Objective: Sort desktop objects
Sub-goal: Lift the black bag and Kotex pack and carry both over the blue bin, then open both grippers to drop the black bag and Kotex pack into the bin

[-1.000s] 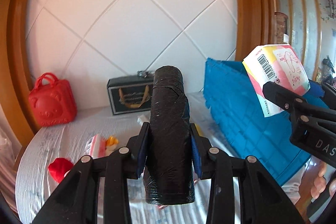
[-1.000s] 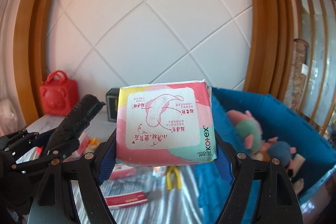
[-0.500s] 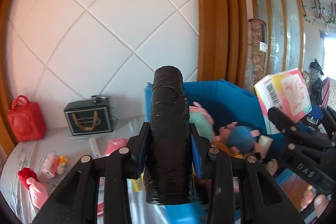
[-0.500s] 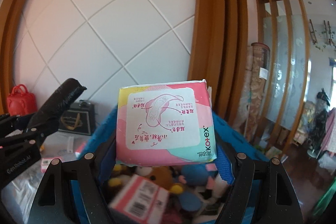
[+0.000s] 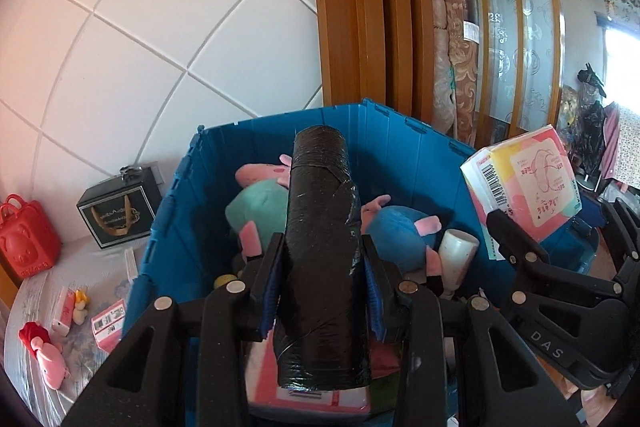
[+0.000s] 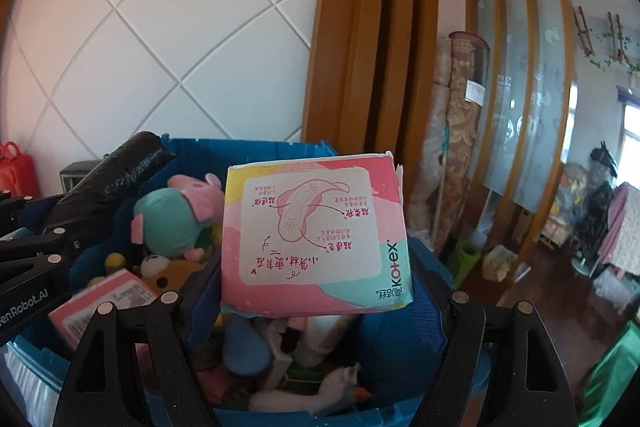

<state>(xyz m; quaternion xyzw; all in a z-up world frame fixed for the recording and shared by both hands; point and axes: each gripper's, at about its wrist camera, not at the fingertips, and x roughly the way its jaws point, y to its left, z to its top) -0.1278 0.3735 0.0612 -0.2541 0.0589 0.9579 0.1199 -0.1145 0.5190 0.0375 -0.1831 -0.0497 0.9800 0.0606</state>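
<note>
My left gripper (image 5: 322, 279) is shut on a black roll of bags (image 5: 322, 251), which stands upright between the blue pads, above the open blue crate (image 5: 404, 147). My right gripper (image 6: 316, 291) is shut on a pink pad packet (image 6: 314, 239), held over the same blue crate (image 6: 248, 147). In the left wrist view the pad packet (image 5: 524, 183) hangs at the right over the crate's edge. From the right wrist the black roll (image 6: 120, 171) shows at the left. Inside the crate lie plush toys (image 5: 256, 207), a white bottle (image 5: 456, 259) and a pink box (image 6: 108, 303).
On the white cloth left of the crate stand a red bear case (image 5: 26, 239) and a black gift box (image 5: 120, 215), with small pink packets (image 5: 108, 325) and a red-and-pink toy (image 5: 44, 351). A tiled wall and wooden pillars stand behind; rolled rugs (image 6: 456, 131) lean at the right.
Both grippers have swung right with their loads, from over the white tabletop to above the blue crate. The crate's inside has come into full view. Neither grip has altered.
</note>
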